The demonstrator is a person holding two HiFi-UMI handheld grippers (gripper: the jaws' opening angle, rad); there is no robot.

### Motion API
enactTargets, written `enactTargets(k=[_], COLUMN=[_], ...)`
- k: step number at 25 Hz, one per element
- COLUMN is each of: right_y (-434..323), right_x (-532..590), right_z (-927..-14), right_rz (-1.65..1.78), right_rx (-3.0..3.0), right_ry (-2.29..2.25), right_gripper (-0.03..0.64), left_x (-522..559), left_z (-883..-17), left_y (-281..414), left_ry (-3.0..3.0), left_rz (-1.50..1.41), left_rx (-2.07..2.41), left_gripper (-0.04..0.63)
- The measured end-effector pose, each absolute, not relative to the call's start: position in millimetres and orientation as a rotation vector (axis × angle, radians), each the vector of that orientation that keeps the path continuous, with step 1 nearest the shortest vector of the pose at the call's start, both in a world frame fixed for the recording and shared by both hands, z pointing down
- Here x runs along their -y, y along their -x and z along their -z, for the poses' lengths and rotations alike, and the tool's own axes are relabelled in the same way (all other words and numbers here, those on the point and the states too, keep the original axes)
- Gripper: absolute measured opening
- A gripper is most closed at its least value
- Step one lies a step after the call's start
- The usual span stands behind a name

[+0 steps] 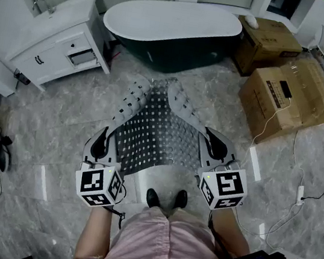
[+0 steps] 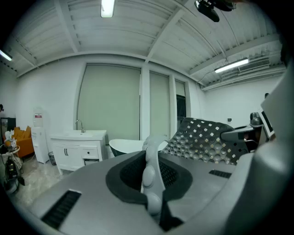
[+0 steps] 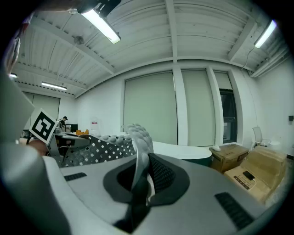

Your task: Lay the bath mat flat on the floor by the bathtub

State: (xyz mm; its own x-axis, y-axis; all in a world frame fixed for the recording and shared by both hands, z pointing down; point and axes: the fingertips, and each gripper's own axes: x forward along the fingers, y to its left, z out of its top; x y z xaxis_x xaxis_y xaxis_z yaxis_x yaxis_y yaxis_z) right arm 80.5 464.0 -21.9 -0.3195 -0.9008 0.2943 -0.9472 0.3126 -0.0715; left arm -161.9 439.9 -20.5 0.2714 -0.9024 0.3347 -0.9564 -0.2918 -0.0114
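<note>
The left claw (image 1: 101,142) at 7 o'clock and the right claw (image 1: 217,145) at 5 o'clock are level, both pointing forward. Each is closed on a near corner of the mat (image 1: 158,125). The mat hangs between them and sags in the middle, its side edges curled up. The tub (image 1: 172,25) stands at 12 o'clock beyond the mat. Two closed boxes (image 1: 289,97) sit at 2 o'clock and a white cabinet (image 1: 60,42) at 10 o'clock, on the grey marble floor (image 1: 55,151).

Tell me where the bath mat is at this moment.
In the head view the bath mat is at the centre, held by the left gripper and the right gripper, just in front of the bathtub.
</note>
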Motion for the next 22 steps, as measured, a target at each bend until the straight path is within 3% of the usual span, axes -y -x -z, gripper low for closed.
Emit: enactTargets(k=[22], right_y=[-155.2], right_x=[-484.6], right_z=[-4.7], right_rz=[-0.452], right_rx=[2.412], right_ry=[-1.642], right_gripper=[0.028], left_x=[-466.9], left_z=[-6.1], left_y=[108.2], left_ry=[-2.286], left_rz=[-0.466], left_rx=[1.732], left_gripper=[0.034])
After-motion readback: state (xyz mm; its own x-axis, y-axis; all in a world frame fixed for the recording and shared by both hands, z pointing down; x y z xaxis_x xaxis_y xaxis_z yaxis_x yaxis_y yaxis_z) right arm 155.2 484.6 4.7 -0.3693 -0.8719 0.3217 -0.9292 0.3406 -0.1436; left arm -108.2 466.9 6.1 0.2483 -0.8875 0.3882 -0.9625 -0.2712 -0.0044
